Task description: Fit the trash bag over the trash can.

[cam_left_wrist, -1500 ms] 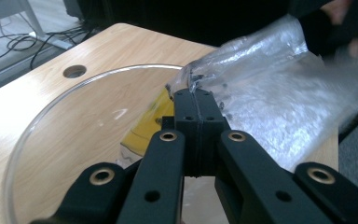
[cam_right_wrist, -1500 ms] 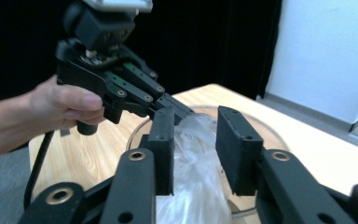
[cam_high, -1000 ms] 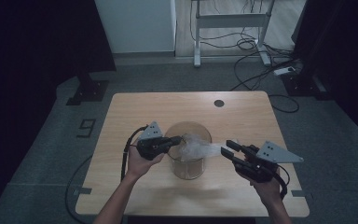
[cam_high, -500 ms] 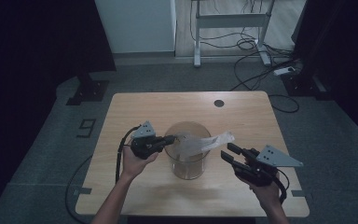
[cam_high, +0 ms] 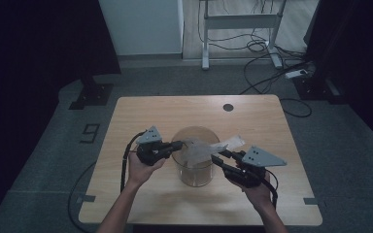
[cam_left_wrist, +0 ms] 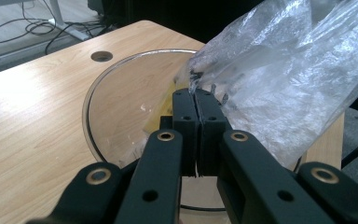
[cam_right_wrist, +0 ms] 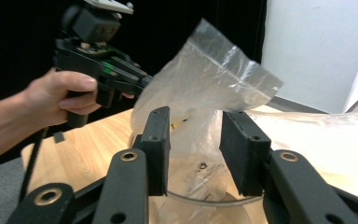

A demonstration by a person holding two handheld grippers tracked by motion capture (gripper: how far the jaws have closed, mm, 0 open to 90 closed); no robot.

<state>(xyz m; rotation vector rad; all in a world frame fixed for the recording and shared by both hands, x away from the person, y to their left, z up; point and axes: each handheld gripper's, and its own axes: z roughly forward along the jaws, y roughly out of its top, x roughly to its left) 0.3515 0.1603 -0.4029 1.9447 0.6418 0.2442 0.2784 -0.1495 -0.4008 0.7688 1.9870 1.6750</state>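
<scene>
The left gripper [cam_high: 177,145] is closed on one edge of the clear plastic bag [cam_high: 209,148], and it holds the bag above the round glass container [cam_high: 194,160] in the middle of the wooden table [cam_high: 141,111]. In the left gripper view its jaws are pressed together with the film between them. Compared with a second ago, the free end of the bag has moved up and to the right, and the right gripper [cam_high: 219,156] has come nearer from the right side. The right gripper's jaws have just been closing a little; in the right gripper view the bag [cam_right_wrist: 205,93] hangs between the pads [cam_right_wrist: 158,144], but they do not press it yet, so this claw is open. I think the second grip is now prepared, so that the bag can be held from both sides above the container.
</scene>
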